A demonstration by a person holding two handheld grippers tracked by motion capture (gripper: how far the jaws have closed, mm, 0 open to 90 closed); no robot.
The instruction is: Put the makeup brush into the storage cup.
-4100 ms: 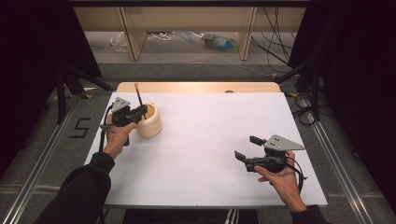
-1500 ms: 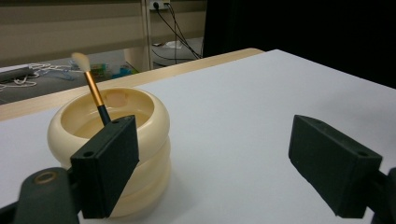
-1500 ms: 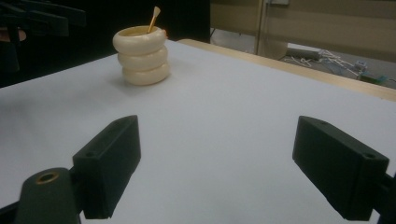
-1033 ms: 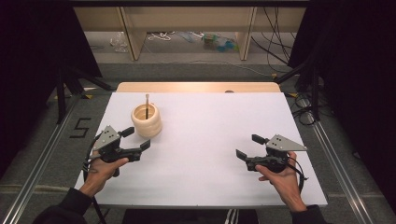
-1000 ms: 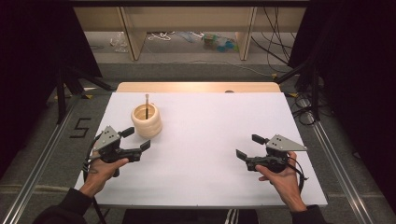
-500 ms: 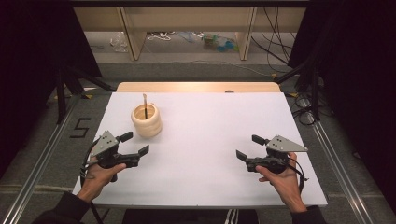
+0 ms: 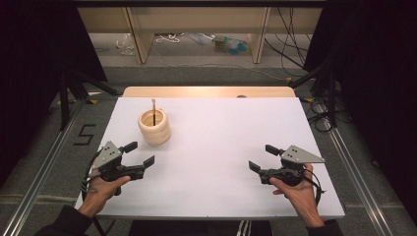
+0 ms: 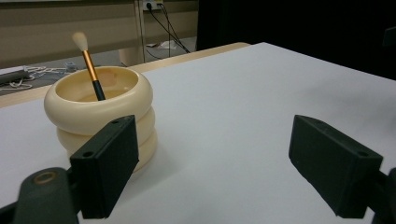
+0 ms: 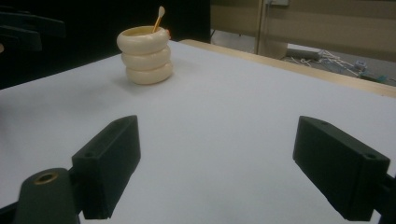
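Note:
A cream ringed cup point(image 7: 154, 127) point(image 8: 100, 109) point(image 9: 145, 56) stands upright at the back left of the white table point(image 7: 221, 123). A small brush point(image 7: 154, 112) point(image 8: 88, 64) point(image 9: 159, 17) with an orange and black handle leans inside it, bristles up. My left gripper point(image 7: 138, 154) point(image 8: 229, 170) is open near the table's front left, in front of the cup and apart from it, with nothing between its jaws. Low over the front right, my right gripper point(image 7: 263, 157) point(image 9: 231, 172) is open and holds nothing, its jaws pointing left across the table.
A wooden strip point(image 7: 206, 91) runs along the table's far edge. Beyond it, shelving legs, cables and clutter point(image 7: 226, 43) lie on the floor. Metal rails point(image 7: 44, 167) flank the table on both sides. Dark curtains hang left and right.
My left gripper, which was at the cup at first, has drawn back toward the front left, leaving the brush standing in the cup. The right gripper has barely moved.

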